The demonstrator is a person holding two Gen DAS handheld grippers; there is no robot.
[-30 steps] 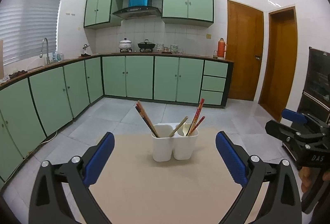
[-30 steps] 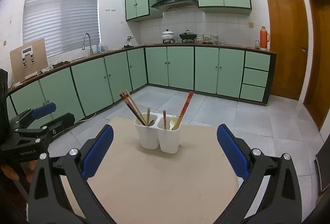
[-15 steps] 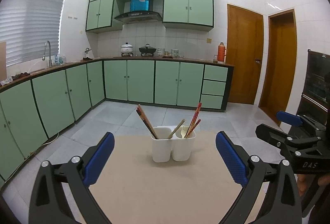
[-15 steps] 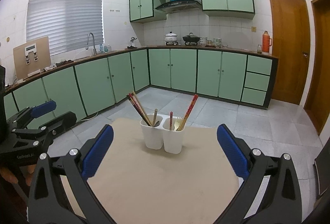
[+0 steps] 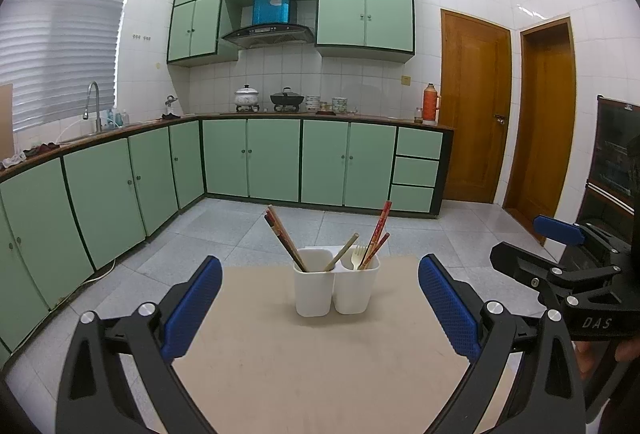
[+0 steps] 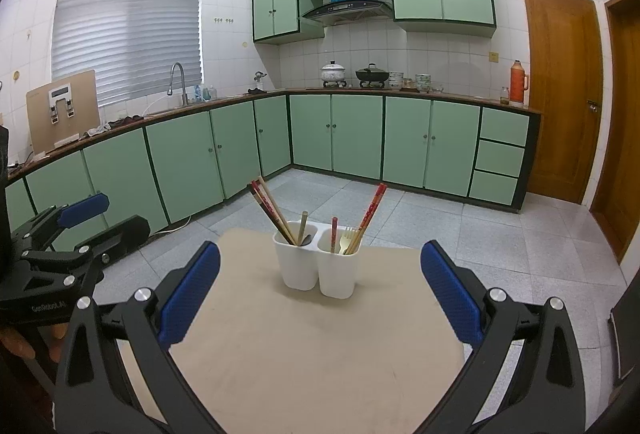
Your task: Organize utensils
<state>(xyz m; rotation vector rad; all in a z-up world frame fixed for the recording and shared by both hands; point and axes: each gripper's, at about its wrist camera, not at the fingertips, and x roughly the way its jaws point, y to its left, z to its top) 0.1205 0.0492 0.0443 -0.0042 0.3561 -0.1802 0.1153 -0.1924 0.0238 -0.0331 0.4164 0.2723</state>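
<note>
Twin white holder (image 6: 316,262) stands at far-centre of tan table (image 6: 312,354). Left cup: dark chopsticks (image 6: 271,210) w/ pale stick and a dark utensil end; right cup: red chopsticks (image 6: 370,212), short red stick, pale fork (image 6: 346,239). Sticks judged light, stiff, thin, prob. slick; best pinched high on shaft, above rim. Holder looks light, may tip if dragged sideways. Left gripper (image 5: 320,310) and right gripper (image 6: 320,294) both spread wide, empty, near edge of table. Bare tabletop between them and holder; table edges close on both sides.
</note>
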